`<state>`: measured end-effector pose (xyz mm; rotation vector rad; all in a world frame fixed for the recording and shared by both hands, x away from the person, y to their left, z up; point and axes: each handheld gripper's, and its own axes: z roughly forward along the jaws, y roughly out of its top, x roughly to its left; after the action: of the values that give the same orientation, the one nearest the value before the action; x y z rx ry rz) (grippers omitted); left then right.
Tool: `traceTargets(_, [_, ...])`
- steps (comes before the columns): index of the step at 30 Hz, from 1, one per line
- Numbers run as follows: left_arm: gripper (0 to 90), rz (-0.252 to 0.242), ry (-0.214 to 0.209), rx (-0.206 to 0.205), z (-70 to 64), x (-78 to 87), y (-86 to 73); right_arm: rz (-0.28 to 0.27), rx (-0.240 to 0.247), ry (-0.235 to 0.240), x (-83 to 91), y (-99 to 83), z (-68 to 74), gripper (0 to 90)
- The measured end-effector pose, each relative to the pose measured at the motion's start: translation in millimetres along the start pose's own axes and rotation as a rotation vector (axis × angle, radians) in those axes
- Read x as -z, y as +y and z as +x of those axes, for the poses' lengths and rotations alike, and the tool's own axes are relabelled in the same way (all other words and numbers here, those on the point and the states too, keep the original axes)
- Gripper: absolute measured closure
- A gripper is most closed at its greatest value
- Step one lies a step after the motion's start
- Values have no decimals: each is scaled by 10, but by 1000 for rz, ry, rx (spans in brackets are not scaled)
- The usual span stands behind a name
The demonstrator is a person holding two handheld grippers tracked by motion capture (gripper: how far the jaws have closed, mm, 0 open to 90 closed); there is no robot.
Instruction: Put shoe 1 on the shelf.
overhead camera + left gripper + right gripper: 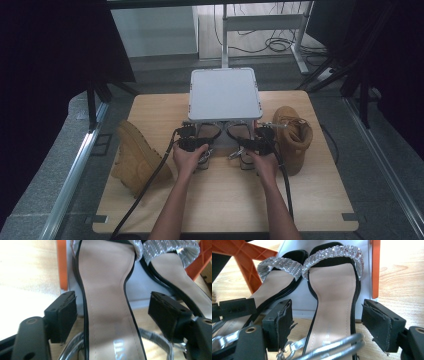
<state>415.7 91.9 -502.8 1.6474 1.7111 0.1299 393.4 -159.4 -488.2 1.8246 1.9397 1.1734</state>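
A wooden tabletop point(225, 200) is carrying a grey shoe rack point(225, 94) with orange legs, and a pair of sandals is sitting heel-outward at the rack's near edge. The left gripper point(112, 312) is straddling the left sandal point(107, 290) with jaws apart, and the right gripper point(325, 315) is likewise hanging open around the right sandal point(334, 297), probably to grasp both together. Tan boots point(137, 157) are lying on either side of the rack.
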Motion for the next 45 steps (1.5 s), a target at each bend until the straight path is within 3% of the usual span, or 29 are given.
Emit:
traceTargets(1, [204, 109, -3, -112, 86, 85, 3, -2, 18, 1, 42, -15, 7, 253])
traceTargets(6, [208, 86, -27, -67, 124, 108, -19, -16, 35, 6, 111, -41, 14, 254])
traceTargets(11, [219, 75, -62, -89, 175, 205, -55, -37, 59, 13, 174, -65, 13, 259])
traceTargets(18, [216, 12, -93, -115, 192, 408, -124, -24, 94, 18, 196, -114, 44, 258])
traceTargets(22, [219, -37, -103, -160, 176, 548, -187, -37, 103, 42, 247, -136, 17, 259])
traceTargets(23, [221, -62, -91, -207, 175, 618, -231, -46, 102, 61, 286, -152, 0, 264])
traceTargets(25, [225, -78, -91, -223, 177, 654, -259, -49, 109, 71, 308, -163, -14, 267])
traceTargets(31, [247, -139, -144, -298, 291, 882, -455, -73, 119, 108, 451, -284, -147, 294])
traceTargets(34, [249, -153, -158, -308, 364, 964, -541, -84, 139, 124, 519, -352, -204, 319])
traceTargets(40, [257, -143, -169, -361, 380, 1003, -739, -82, 203, 130, 570, -479, -252, 320])
traceTargets(45, [276, -110, -150, -409, 332, 894, -893, -54, 275, 123, 515, -632, -218, 311])
